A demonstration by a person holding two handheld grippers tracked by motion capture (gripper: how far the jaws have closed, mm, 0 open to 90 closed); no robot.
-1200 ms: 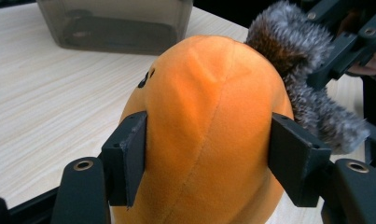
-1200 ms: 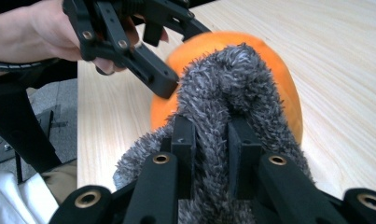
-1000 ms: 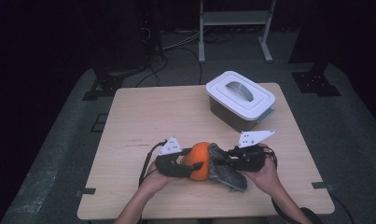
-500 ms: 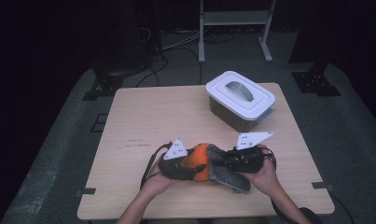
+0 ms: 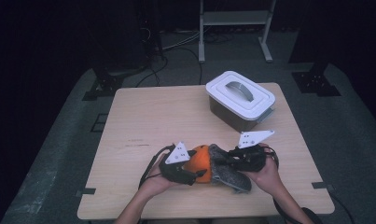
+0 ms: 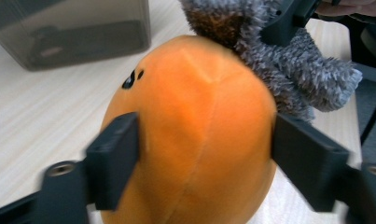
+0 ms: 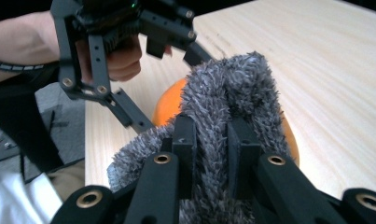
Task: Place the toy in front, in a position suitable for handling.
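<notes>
Orange plush toy [image 6: 190, 135] near the front edge of the table [image 5: 148, 116], left gripper [image 6: 204, 154] around its body, jaws just widening, pads beside the sides, right gripper [image 7: 212, 140] clenched on its grey furry part [image 7: 232, 93], lidded box [image 5: 240, 99] well apart behind

Black hand-held gripper [image 5: 195, 173], brass screw eyelets, grey three-cornered plates, trailing black cables, bare forearms

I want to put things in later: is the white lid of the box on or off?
On. The white lid sits flat on the grey box.
</notes>
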